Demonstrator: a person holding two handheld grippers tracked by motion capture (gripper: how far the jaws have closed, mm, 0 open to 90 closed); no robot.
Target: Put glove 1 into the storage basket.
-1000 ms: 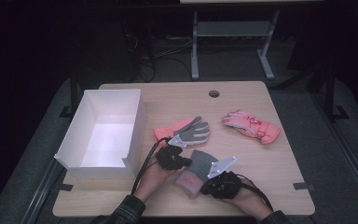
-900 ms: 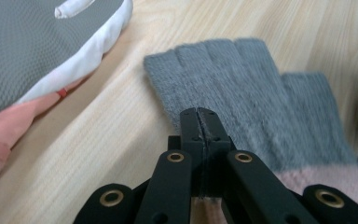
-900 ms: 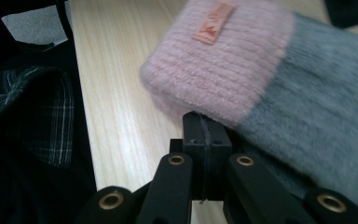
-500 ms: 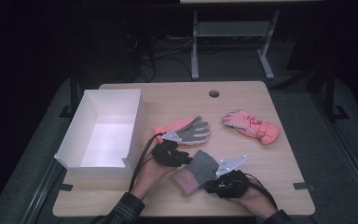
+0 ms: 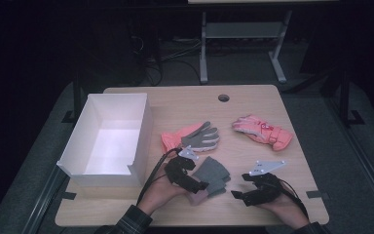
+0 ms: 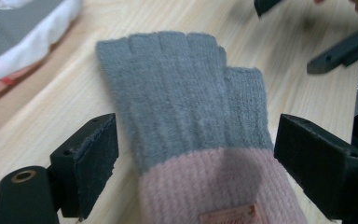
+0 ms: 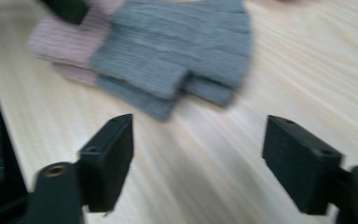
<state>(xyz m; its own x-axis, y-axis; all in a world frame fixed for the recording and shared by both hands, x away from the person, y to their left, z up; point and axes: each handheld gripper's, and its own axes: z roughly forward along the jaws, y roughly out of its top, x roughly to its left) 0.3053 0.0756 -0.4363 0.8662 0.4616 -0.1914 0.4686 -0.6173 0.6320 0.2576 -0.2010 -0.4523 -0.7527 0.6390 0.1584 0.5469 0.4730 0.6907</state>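
A grey fingerless glove with a pink cuff (image 5: 211, 176) (image 6: 186, 121) (image 7: 168, 51) lies flat near the table's front edge; a second one seems to lie under it. My left gripper (image 5: 195, 184) (image 6: 196, 163) straddles its cuff, and the jaws have just been opening; the pads stand clear of the knit on both sides. My right gripper (image 5: 239, 191) (image 7: 198, 158) hovers over bare wood to the right of the glove. Its jaws have also just been opening, with nothing between them.
A white open box (image 5: 73, 161) stands at the left. A coral and grey glove (image 5: 192, 138) lies mid-table, and a pink mitten (image 5: 263, 131) lies to the right. A cable hole (image 5: 223, 97) sits at the far edge.
Both grippers have let go of the grey glove, which now lies on the table. My right gripper has pulled away to the right; my left has shifted slightly.
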